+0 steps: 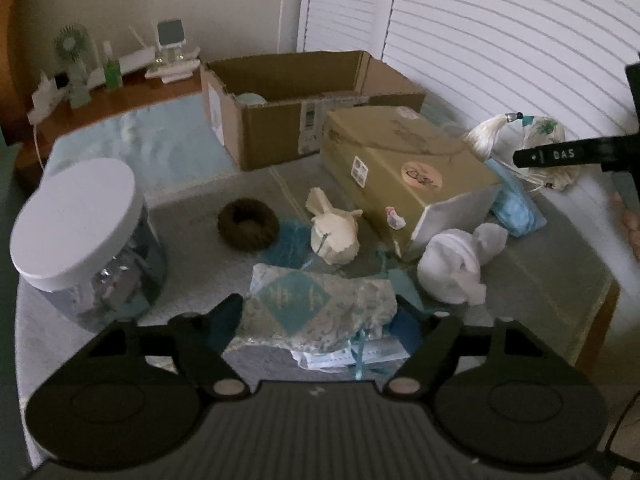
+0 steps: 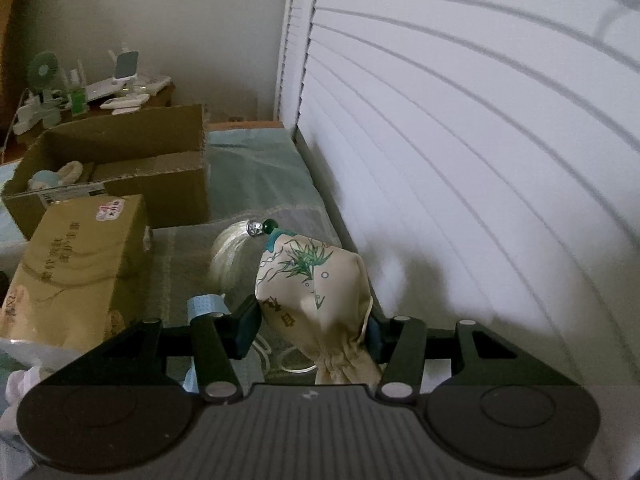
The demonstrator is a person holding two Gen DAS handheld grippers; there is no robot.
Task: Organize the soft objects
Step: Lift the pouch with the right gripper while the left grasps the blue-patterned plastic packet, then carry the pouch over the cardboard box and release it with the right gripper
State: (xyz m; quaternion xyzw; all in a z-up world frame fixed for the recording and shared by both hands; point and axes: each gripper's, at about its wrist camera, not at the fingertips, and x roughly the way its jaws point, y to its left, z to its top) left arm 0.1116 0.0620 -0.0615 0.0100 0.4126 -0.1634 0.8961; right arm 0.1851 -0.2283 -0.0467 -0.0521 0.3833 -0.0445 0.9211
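My left gripper [image 1: 320, 312] is shut on a patterned blue-and-grey fabric pouch [image 1: 316, 312] low over the table. Ahead lie a cream cloth pouch [image 1: 334, 232], a dark brown ring scrunchie [image 1: 248, 224], rolled white socks [image 1: 460, 264] and a blue soft item [image 1: 516, 204]. My right gripper [image 2: 312, 324] is shut on a cream drawstring sachet [image 2: 316, 280] printed with green leaves, with a white tassel [image 2: 232, 256] and green bead [image 2: 269, 224]. It also shows in the left wrist view [image 1: 548, 132]. An open cardboard box [image 1: 296, 96] at the back holds soft items [image 2: 52, 178].
A closed tan box [image 1: 404, 172] lies tilted mid-table. A jar with a white lid [image 1: 80, 232] stands left. White louvred doors [image 2: 460, 160] run along the right. A shelf at the back left carries a small fan [image 1: 72, 52] and gadgets. The table's right edge [image 1: 600, 312] is near.
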